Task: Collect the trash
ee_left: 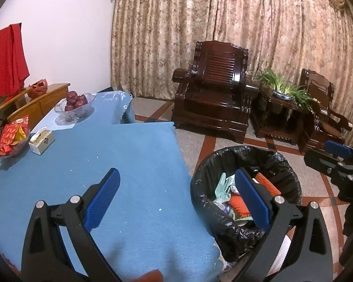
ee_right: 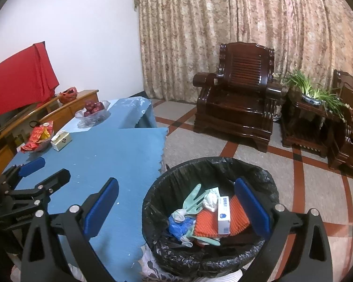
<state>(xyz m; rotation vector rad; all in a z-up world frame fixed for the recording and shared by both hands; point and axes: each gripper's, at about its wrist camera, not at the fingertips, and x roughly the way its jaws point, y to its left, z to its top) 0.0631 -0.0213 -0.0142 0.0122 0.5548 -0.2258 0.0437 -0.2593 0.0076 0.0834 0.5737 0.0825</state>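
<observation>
Both tools empty w/ jaws spread: right tool [ee_right: 176, 202] over bin [ee_right: 153, 202] lower centre, left tool [ee_left: 176, 195] nearer blue counter [ee_left: 134, 164] at left.

A broad stretch of the blue-clothed surface [ee_right: 120, 155] is left bare, with the tissue box [ee_right: 61, 141], snack dish [ee_right: 38, 138] and fruit bowl [ee_right: 93, 114] kept to its far side. The bin [ee_right: 209, 262] mouth is unblocked from above (trash sits below the rim). Open floor [ee_right: 301, 188] is seen before the armchair [ee_right: 237, 103].
</observation>
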